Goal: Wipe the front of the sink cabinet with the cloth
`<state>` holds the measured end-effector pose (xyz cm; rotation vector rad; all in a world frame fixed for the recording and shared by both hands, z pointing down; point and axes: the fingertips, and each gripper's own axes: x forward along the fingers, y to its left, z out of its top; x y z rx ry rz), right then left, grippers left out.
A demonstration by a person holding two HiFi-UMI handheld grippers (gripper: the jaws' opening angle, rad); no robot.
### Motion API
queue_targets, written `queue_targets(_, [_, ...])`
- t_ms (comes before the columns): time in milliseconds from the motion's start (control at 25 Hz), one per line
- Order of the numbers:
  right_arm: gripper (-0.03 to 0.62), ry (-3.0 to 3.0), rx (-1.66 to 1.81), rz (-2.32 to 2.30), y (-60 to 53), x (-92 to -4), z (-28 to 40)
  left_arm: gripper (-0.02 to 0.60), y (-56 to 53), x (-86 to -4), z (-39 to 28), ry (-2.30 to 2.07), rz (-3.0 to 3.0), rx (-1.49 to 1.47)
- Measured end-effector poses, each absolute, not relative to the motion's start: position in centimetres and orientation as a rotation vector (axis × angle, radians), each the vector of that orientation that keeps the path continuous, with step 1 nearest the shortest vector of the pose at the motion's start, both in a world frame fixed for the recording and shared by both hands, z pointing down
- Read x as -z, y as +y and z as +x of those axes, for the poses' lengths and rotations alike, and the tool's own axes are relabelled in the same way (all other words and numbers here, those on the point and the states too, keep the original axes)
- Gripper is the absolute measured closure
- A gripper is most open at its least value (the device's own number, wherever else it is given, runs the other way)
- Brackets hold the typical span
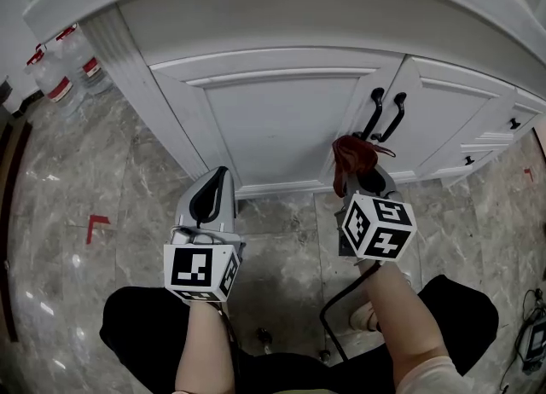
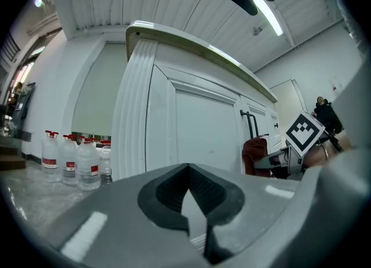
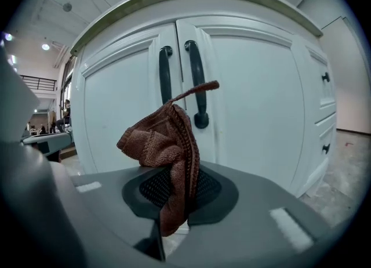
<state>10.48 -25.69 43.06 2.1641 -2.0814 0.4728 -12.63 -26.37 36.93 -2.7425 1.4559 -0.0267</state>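
Clearly, the brown cloth (image 3: 159,142) was pinched between the jaws of the right gripper (image 3: 177,194) and was held up near the two dark handles (image 3: 197,87) of the sink cabinet (image 1: 273,119). The jaws of the left gripper (image 2: 188,209) were pressed together, with nothing caught between them.

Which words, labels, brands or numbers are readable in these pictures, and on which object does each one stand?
No text is readable.
Red-and-white labels on the clear plastic water bottles: too small and blurred.
Black-and-white square markers on the left gripper and right gripper: patterns, no letters.
Red corner mark on the grey marble floor: a shape only.
Brown knitted cloth: no label shows.
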Motion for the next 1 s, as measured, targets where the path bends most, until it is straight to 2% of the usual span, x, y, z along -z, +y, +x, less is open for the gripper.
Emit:
queue_targets(200, [0.51,-2.099,-0.498,2.163,-24.9,-43.5,8.9,0.581,-26.0,-36.9,-14.0,1.481,-2.724,0.041])
queue_targets(720, [0.51,-2.44,-0.606,1.718,-26.0,-48.8,-11.2,0.581,-25.5,-38.0,-22.2,1.655,-2.646,0.087])
queue_targets(1000, [0.51,-2.457,-0.636,1.71,-28.6,-50.5,-16.0,0.581,-25.3,-37.8,-23.1,1.617,-2.593,0.15])
